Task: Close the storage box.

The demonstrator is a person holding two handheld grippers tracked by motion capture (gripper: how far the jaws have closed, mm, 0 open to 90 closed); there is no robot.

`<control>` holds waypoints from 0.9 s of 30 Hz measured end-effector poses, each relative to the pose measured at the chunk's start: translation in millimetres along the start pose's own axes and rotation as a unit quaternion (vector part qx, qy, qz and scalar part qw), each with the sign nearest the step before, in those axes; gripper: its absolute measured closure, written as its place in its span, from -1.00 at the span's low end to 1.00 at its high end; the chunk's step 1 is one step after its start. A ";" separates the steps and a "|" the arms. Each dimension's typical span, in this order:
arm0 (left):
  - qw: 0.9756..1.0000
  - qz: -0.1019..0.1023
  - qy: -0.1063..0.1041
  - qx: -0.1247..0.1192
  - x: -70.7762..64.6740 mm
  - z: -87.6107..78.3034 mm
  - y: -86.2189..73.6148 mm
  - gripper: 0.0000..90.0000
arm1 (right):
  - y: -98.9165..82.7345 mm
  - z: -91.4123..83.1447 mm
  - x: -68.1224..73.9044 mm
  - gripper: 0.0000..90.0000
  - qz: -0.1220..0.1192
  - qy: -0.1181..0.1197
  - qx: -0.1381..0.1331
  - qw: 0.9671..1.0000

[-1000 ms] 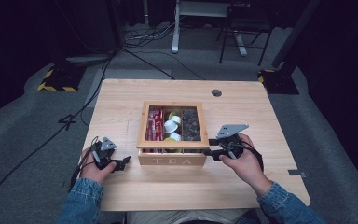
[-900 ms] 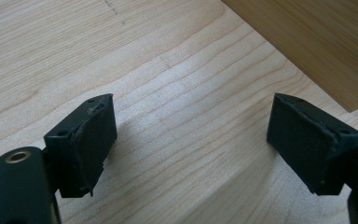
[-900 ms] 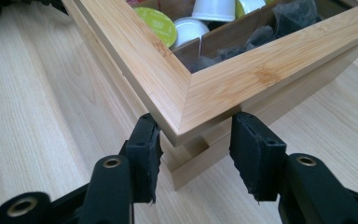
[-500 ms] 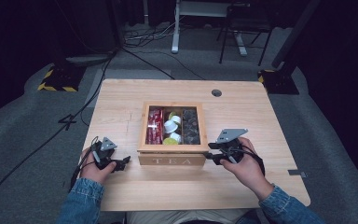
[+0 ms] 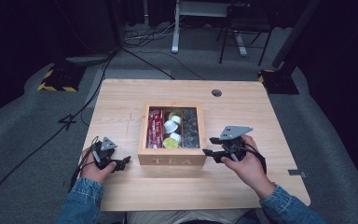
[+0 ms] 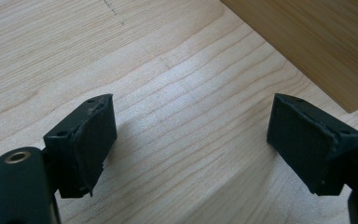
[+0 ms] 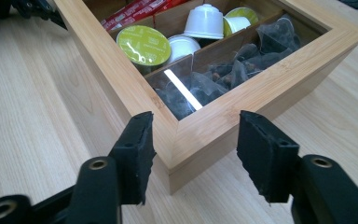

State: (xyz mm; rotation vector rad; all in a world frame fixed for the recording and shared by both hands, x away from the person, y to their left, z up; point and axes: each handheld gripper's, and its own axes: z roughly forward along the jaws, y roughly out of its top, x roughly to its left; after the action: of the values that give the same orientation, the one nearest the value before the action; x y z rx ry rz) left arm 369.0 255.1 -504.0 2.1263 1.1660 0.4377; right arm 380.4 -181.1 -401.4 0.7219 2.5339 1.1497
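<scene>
At the near middle of the desk [image 5: 121,196] sits the wooden tea box [image 5: 171,160], its front face lettered TEA, its three compartments holding red sachets [image 5: 155,128], coffee capsules [image 5: 171,127] and dark pyramid tea bags [image 5: 189,128]. The right gripper [image 5: 208,153] is level with the box's near right corner, and the right gripper view shows that corner [image 7: 179,135] sitting between its fingers [image 7: 137,154]. These fingers have just been opening and now stand about halfway apart; the pads look clear of the wood on both sides, so nothing is held. The left gripper [image 5: 125,161] rests on the desk just beside the box's near left corner, its fingers [image 6: 91,140] spread wide over bare wood with nothing between them; a wall of the box [image 6: 317,42] shows ahead and to one side.

My reading is that the work in hand is taking hold of the box, with the right side lined up but not clamped. The next move probably calls for closing the right fingers on the corner walls, and for bringing the left gripper to the opposite corner so that the box is steadied from both sides.
</scene>
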 end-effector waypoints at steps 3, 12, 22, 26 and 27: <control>1.000 0.000 -0.001 0.001 0.2 -0.1 0.1 -0.64 | 0.0 4.6 -5.1 -0.14 0.015 0.019 -0.013 1.000; 1.000 0.003 -0.005 0.001 0.9 -0.5 -0.4 -0.64 | 8.2 -11.1 -28.8 -0.54 0.029 0.050 -0.062 0.996; 1.000 0.011 -0.011 0.001 2.6 -3.0 -2.8 -0.64 | -2.9 -49.6 -59.6 -0.61 0.037 0.018 -0.072 0.997; 1.000 0.013 -0.015 0.001 4.3 -2.1 -2.0 -0.66 | -14.1 -62.5 -72.2 -0.61 0.041 0.001 -0.067 0.997; 1.000 0.014 -0.014 0.001 5.0 -1.7 -1.5 -0.66 | -17.4 -65.7 -75.7 -0.61 0.044 -0.006 -0.064 0.997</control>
State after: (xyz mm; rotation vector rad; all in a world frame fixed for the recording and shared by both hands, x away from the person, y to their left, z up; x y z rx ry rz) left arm 369.9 260.5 -503.9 2.1462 1.1228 0.4173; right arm 410.0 -272.9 -369.2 0.8115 2.4132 1.3189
